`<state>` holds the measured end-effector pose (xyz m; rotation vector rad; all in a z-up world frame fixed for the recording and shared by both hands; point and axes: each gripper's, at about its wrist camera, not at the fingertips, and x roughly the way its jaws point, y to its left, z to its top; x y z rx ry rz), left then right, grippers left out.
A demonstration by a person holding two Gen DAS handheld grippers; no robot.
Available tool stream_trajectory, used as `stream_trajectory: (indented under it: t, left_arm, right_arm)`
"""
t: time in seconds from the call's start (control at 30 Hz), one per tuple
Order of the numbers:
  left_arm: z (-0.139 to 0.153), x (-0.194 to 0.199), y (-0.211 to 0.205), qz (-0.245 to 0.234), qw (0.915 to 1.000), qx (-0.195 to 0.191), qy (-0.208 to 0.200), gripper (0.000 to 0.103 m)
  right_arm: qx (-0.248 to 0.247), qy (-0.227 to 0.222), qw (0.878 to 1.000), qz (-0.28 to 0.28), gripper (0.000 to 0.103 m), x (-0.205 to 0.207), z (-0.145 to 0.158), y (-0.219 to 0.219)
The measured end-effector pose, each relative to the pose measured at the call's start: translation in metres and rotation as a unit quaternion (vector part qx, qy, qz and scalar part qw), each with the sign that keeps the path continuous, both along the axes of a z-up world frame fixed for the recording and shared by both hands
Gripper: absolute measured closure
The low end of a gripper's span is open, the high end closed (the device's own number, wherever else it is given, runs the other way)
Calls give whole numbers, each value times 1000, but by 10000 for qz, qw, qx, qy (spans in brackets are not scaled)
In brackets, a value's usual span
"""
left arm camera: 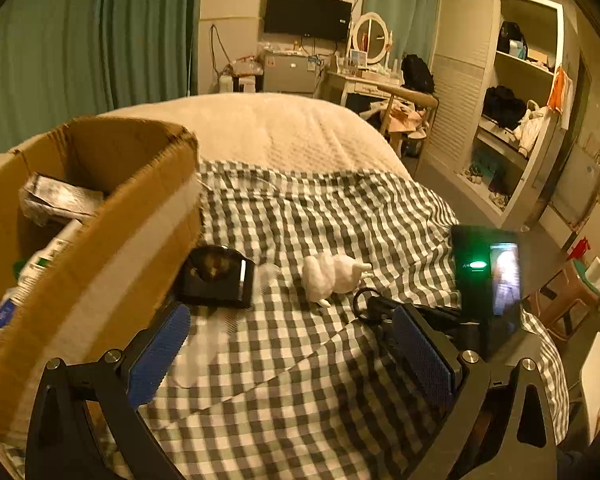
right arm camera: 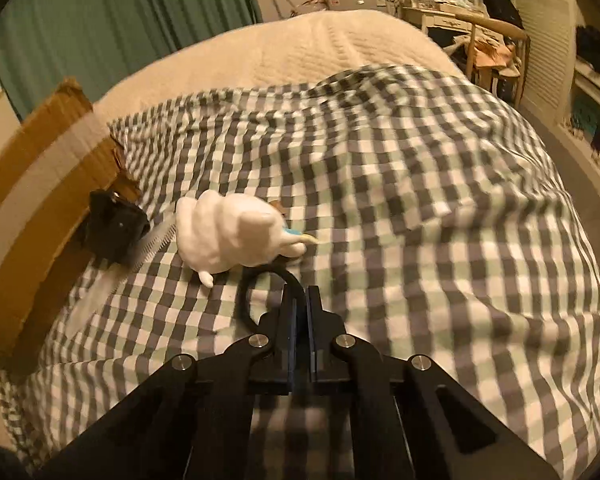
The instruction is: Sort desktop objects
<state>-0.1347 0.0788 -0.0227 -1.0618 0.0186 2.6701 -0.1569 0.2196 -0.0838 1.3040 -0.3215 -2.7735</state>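
Observation:
A white plush toy (left arm camera: 334,278) (right arm camera: 232,236) lies on the checked cloth (left arm camera: 300,380) (right arm camera: 400,200). Left of it sit a black boxy object (left arm camera: 216,278) (right arm camera: 114,226) and a clear plastic comb (left arm camera: 208,340) (right arm camera: 156,240), both beside an open cardboard box (left arm camera: 112,240) (right arm camera: 40,176). My left gripper (left arm camera: 291,311) hovers open above the cloth, near the comb, with nothing between its blue pads (left arm camera: 158,354). My right gripper (right arm camera: 300,294) is shut on a thin black cord loop (right arm camera: 246,296) (left arm camera: 363,296) just right of the plush.
The box holds a crumpled packet (left arm camera: 60,198) and a white bottle (left arm camera: 40,268). A cream blanket (left arm camera: 268,128) covers the far half of the bed. A lit phone (left arm camera: 504,276) rides on the right gripper. A dressing table, chair and open shelving (left arm camera: 520,92) stand to the right.

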Motion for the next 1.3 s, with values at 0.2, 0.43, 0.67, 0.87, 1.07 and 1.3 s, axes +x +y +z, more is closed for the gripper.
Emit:
stream_trajectory:
  t: [0.2,0.43,0.67,0.87,1.07,1.3]
  left_arm:
    - [-22,-11,15,-32,10000,62,-15,0]
    - [-50,-51,38,97,9982,455,-377,0]
    - [-85,-91,44,389,9966,475,-553,0]
    - [-95,-98,47,40,9957,600,-700,10]
    - [-94,-98,56,-123,9974,248,-672,38]
    - [-66,-78,35,-92,9979,464,-432,38]
  right_arm:
    - [-71,226,9992,-315,99,36,14,26]
    - [-168,352,9981,-484,99,46,26,45]
    - [-262,381,9976,-511,99,43,25,51]
    - [-316,308,9978,-501,99,41,20,53]
    - [-264,332,9978,-508,99,47,26,50]
    - [-142,454,9982,-375,99,62,49,38]
